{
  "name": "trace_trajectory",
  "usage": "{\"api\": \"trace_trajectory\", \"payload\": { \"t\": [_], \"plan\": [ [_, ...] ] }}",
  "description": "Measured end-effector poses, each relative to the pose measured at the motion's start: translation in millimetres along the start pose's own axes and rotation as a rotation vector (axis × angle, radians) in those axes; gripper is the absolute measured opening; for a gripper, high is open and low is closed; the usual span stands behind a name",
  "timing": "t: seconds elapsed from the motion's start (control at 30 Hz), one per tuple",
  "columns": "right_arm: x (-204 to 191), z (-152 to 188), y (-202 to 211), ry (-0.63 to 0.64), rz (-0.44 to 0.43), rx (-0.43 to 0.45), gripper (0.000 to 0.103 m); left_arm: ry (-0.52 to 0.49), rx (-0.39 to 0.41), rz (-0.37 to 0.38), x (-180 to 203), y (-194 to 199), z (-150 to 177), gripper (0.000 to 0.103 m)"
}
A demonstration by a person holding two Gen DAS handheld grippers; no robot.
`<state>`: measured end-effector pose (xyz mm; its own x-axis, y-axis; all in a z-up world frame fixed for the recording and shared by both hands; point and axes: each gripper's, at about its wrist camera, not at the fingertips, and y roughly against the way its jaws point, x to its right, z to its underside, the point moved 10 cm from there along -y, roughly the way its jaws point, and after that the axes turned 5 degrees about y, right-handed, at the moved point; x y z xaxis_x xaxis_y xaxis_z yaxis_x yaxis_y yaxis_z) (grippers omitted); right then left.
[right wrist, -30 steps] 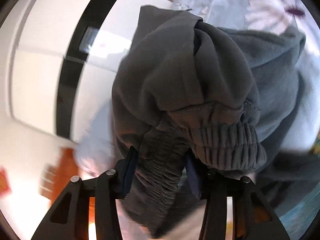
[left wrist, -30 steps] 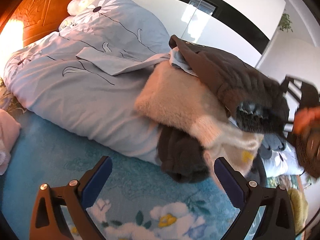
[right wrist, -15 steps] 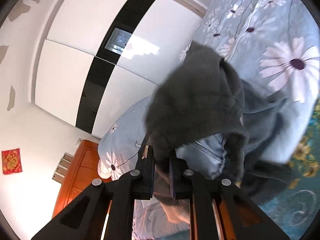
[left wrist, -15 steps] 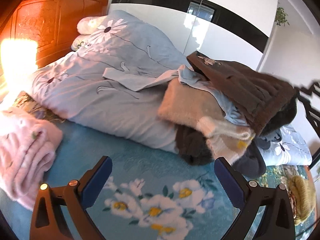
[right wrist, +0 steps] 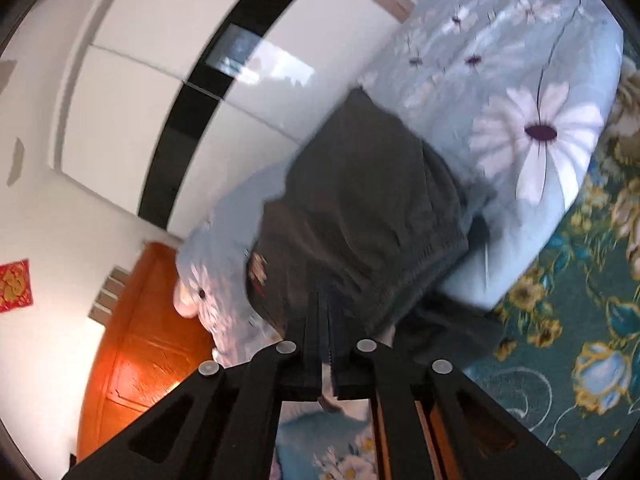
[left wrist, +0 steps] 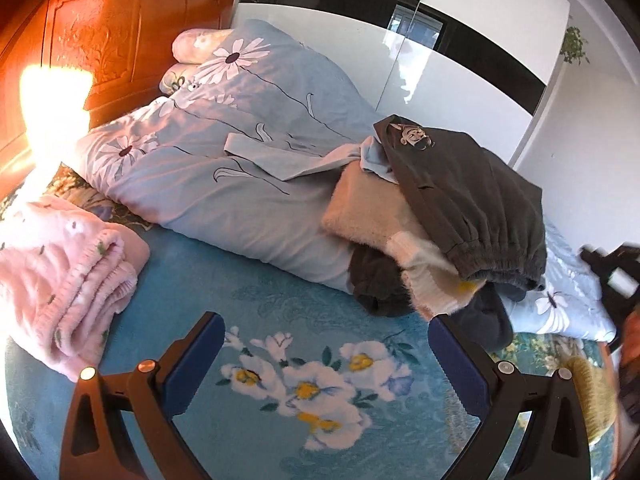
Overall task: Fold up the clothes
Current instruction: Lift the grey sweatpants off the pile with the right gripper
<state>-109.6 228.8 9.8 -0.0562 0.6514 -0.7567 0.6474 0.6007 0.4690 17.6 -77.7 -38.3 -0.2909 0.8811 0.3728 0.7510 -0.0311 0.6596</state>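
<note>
A folded dark grey garment with a cartoon patch [left wrist: 468, 196] lies on top of a pile of clothes: a beige fluffy sweater [left wrist: 372, 216] and a dark brown piece [left wrist: 376, 284]. My left gripper [left wrist: 324, 364] is open and empty, low over the teal flowered bedspread [left wrist: 296, 392], in front of the pile. In the right wrist view the grey garment [right wrist: 360, 216] is just beyond my right gripper [right wrist: 328, 320], whose jaws are together with nothing visibly held. The right gripper shows blurred at the left view's right edge [left wrist: 616, 280].
A folded pink fleece garment [left wrist: 60, 280] lies at the left on the bedspread. A light blue daisy-print duvet [left wrist: 224, 152] is heaped behind the pile. An orange wooden headboard [left wrist: 100, 36] and a white-and-black wardrobe [left wrist: 460, 52] stand beyond.
The right gripper let go of the grey garment, which now rests flat on the pile, and pulled back with its jaws together. The left gripper drew back, so the pink garment came into view.
</note>
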Motion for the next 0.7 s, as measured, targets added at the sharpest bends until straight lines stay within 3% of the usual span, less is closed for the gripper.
{"api": "trace_trajectory", "payload": {
  "t": [0.07, 0.1, 0.13, 0.2, 0.4, 0.5, 0.7],
  "plan": [
    [6.9, 14.4, -21.7, -0.008, 0.014, -0.051, 0.008, 0.003, -0.021, 0.000, 1.0, -2.9, 0.5, 0.103],
    [10.5, 21.2, -32.9, -0.014, 0.014, -0.074, 0.020, 0.002, -0.032, -0.001, 1.5, -4.7, 1.0, 0.103],
    [14.1, 31.4, -45.9, -0.025, 0.012, -0.098, 0.041, -0.001, -0.042, -0.003, 1.8, -6.4, 1.6, 0.103],
    [18.5, 50.0, -66.8, -0.051, 0.000, -0.143, 0.055, -0.013, -0.055, -0.010, 0.8, -9.9, 2.9, 0.103],
    [26.1, 96.4, -125.8, -0.160, -0.036, -0.231, 0.059, 0.010, -0.102, -0.028, -11.9, -19.6, 7.8, 0.103],
    [29.4, 102.2, -142.5, -0.234, -0.071, -0.206, 0.070, 0.018, -0.117, -0.038, -18.5, -23.9, 8.9, 0.103],
    [16.0, 82.7, -141.3, -0.320, -0.211, -0.099, 0.071, -0.006, -0.147, -0.053, -22.6, -29.7, 11.8, 0.103]
  ]
}}
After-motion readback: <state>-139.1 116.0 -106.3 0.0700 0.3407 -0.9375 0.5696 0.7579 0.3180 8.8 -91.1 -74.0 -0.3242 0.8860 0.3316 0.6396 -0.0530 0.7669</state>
